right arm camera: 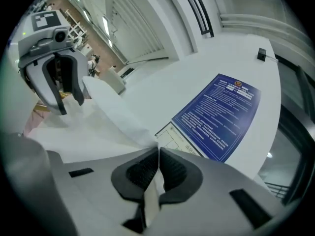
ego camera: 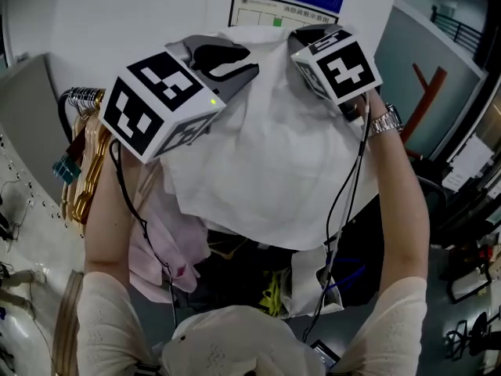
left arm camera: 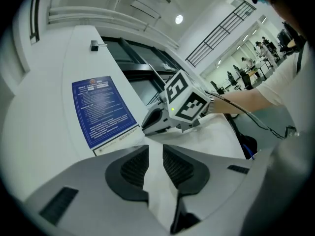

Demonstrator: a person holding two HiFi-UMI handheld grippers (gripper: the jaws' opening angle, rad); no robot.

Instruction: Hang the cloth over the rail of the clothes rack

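I hold a white cloth [ego camera: 266,163] spread up in front of a white wall between both grippers. My left gripper [ego camera: 227,61] is at its upper left corner. In the left gripper view the jaws [left arm camera: 155,151] stand a little apart, with the cloth [left arm camera: 216,136] running through the gap and the pads not pressing on it. My right gripper [ego camera: 301,41] is at the upper right edge. Its jaws [right arm camera: 158,151] are shut on a fold of the cloth [right arm camera: 108,117]. I cannot make out the rack's rail.
Gold hangers [ego camera: 82,159] hang in a bunch at the left, with a pink garment [ego camera: 164,249] and dark clothes below the cloth. A blue poster [left arm camera: 101,109] is on the wall just beyond the jaws. Cables run down from both grippers along the person's arms.
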